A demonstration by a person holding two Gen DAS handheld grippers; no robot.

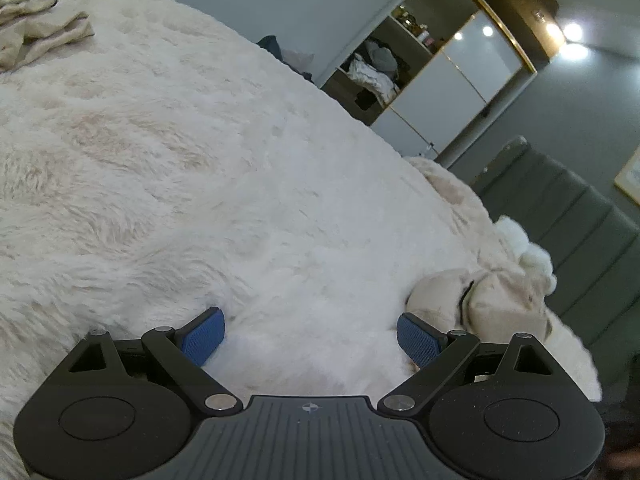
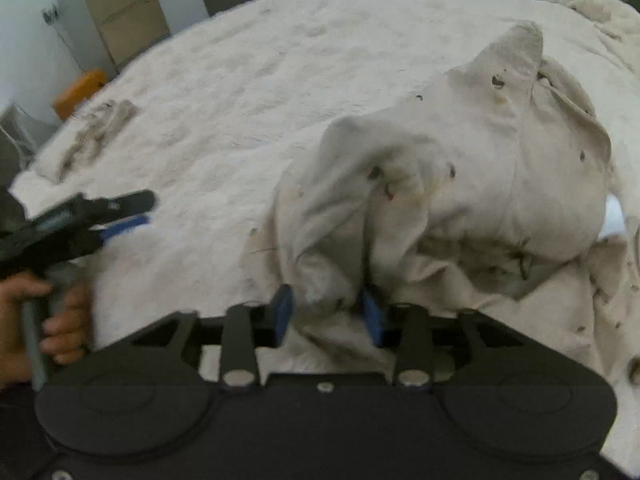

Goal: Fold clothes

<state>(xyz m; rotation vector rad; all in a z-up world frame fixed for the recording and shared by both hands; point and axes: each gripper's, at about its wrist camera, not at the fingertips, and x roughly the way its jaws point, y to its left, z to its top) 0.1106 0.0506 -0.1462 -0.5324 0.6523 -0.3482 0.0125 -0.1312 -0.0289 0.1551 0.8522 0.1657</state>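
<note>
while the right gripper point(image 2: 327, 312) is clenched on a bunched fold of the beige shirt point(image 2: 460, 184), its blue pads point(image 2: 283, 312) press the cloth from both sides, and the garment rises from them in a crumpled heap on the fluffy white blanket point(image 2: 240, 92) that covers the bed. the shirt is pale, with small dark specks, and one pointed corner stands up at the far side of the heap; the rest spreads toward the right edge of the right wrist view, which is somewhat blurred. in that same view the left gripper point(image 2: 132, 210) shows at the left, held by a hand point(image 2: 48, 320) wrapped round its handle, well apart from the shirt. the left wrist view shows that gripper's jaws released and spread wide, with nothing between its blue pads point(image 1: 204, 336), low over bare blanket. part of the beige shirt lies just beyond the pad on the right. a second crumpled beige cloth point(image 1: 36, 28) lies far off on the blanket at the upper left. behind the bed stand an open wardrobe point(image 1: 384, 68) with clothes on its shelves and a grey padded headboard point(image 1: 568, 216).
</note>
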